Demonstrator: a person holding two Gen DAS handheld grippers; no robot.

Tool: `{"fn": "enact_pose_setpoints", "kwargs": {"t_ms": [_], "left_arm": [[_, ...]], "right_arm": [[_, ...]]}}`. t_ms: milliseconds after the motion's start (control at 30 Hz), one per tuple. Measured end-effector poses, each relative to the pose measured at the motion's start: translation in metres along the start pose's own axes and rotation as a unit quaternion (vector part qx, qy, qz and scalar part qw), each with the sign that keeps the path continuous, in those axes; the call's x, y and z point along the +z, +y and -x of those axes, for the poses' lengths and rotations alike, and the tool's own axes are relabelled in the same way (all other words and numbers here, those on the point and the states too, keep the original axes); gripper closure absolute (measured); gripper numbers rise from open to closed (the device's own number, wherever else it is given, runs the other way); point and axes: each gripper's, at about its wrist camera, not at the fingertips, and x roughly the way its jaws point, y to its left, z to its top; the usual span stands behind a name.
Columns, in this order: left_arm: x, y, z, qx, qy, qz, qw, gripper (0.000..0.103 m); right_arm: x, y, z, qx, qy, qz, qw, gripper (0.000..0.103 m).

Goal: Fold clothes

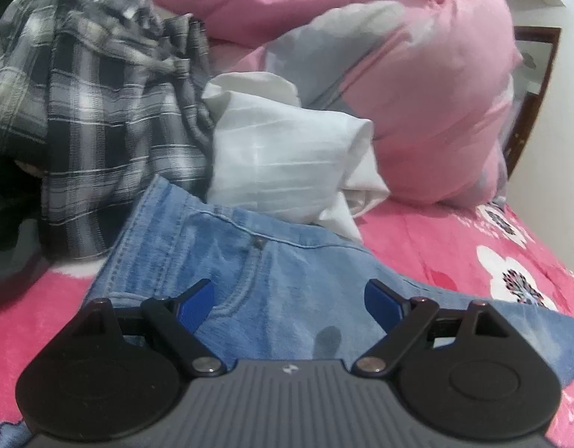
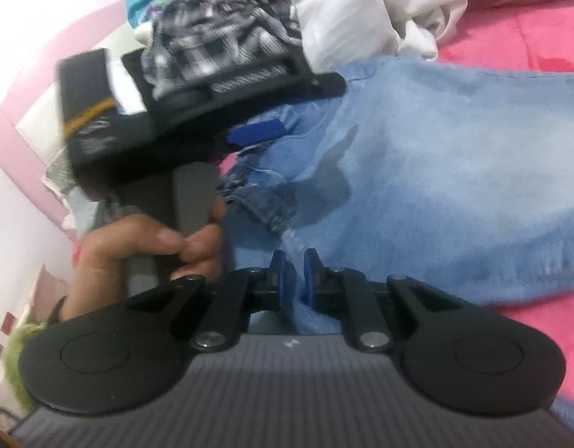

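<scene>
Pinching a denim fold, right gripper (image 2: 294,272) fingers nearly closed; left gripper (image 1: 288,298) gapes empty over jeans (image 1: 272,272) stretching rightward.

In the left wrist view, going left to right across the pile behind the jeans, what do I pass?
Plaid shirt → white garment → pink and grey quilt. The jeans lie nearer, in front of them, under the open left gripper.
</scene>
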Motion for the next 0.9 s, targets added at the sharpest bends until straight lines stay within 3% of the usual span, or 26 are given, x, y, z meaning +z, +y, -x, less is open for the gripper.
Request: {"fn": "enact_pose_setpoints", "kwargs": {"t_ms": [167, 300, 433, 500, 567, 667, 733, 900], "left_arm": [[-0.007, -0.018, 0.000, -0.028, -0.002, -0.026, 0.9993, 0.014], [-0.019, -0.041, -0.002, -0.034, 0.004, -0.077, 0.9964, 0.014], [-0.028, -0.056, -0.009, -0.010, 0.019, -0.122, 0.9923, 0.014], [-0.028, -0.053, -0.013, -0.010, 0.029, -0.114, 0.9930, 0.014], [-0.026, -0.047, -0.015, -0.012, 0.037, -0.098, 0.9944, 0.014], [-0.024, -0.043, -0.016, -0.014, 0.041, -0.086, 0.9953, 0.014], [-0.024, -0.046, -0.016, -0.009, 0.042, -0.094, 0.9946, 0.014], [-0.024, -0.050, -0.015, -0.004, 0.043, -0.104, 0.9936, 0.013]], "right_arm": [[-0.032, -0.020, 0.079, -0.014, -0.047, -0.018, 0.999, 0.091], [-0.025, -0.043, 0.137, -0.128, -0.093, -0.014, 0.987, 0.089], [0.013, -0.078, 0.151, -0.200, -0.120, -0.021, 0.972, 0.089], [0.026, -0.090, 0.137, -0.282, -0.108, 0.025, 0.953, 0.088], [0.024, -0.109, 0.117, -0.345, -0.050, 0.057, 0.935, 0.082], [-0.006, -0.129, 0.121, -0.331, -0.035, 0.080, 0.940, 0.082], [-0.010, -0.131, 0.138, -0.318, -0.029, 0.052, 0.946, 0.081], [0.007, -0.119, 0.159, -0.335, -0.016, 0.040, 0.941, 0.080]]}}
